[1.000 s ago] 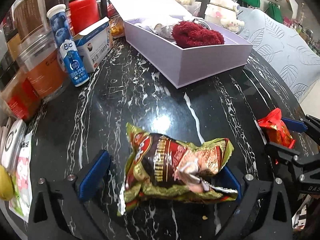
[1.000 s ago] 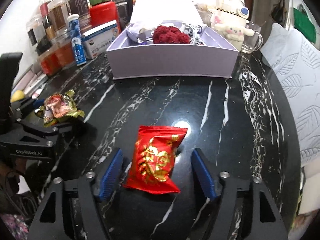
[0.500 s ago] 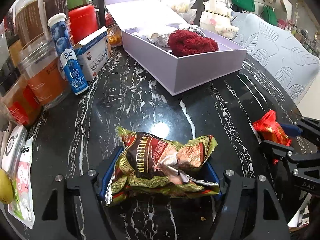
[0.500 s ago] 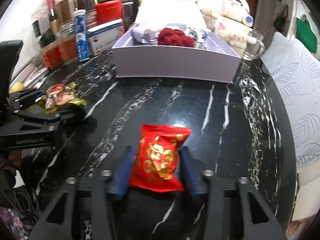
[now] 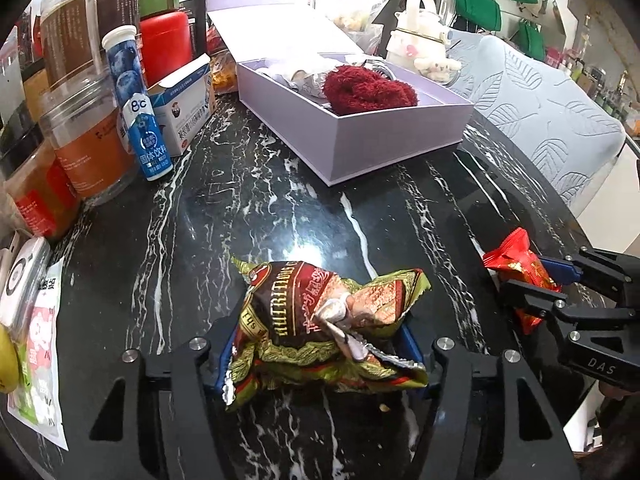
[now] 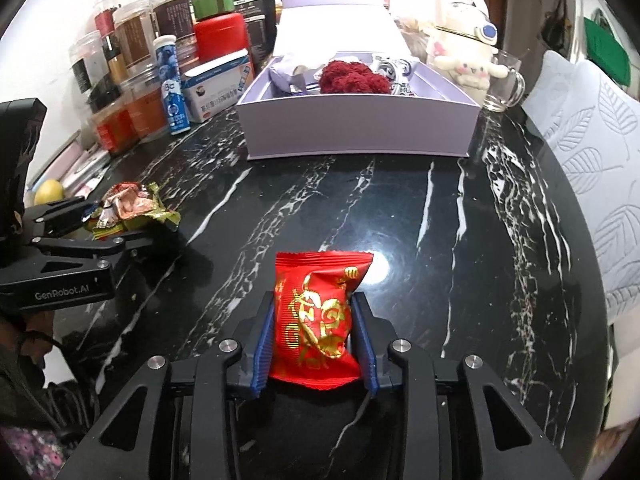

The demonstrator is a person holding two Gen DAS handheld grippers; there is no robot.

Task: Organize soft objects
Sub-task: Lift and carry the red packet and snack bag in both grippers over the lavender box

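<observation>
My left gripper (image 5: 316, 344) is shut on a crumpled green and brown snack bag (image 5: 320, 320), held over the black marble table (image 5: 248, 208). My right gripper (image 6: 314, 332) is shut on a red snack packet (image 6: 316, 312) with gold print. The left gripper and its bag (image 6: 128, 210) also show in the right wrist view, and the red packet (image 5: 520, 272) shows at the right in the left wrist view. An open lilac box (image 5: 360, 136) at the back holds a red fuzzy item (image 5: 368, 90) and pale wrapped things.
Jars (image 5: 88, 144), a blue tube (image 5: 138, 108), a red canister (image 5: 166, 48) and a white carton (image 5: 180, 108) crowd the left side. A plush-covered jug (image 6: 464, 52) and a glass mug (image 6: 504, 84) stand by the box. A grey leaf-patterned chair (image 5: 540, 128) is at the right.
Both grippers have closed: the left on the green snack bag, the right on the red packet. Both views have risen and pulled back a little from the table.
</observation>
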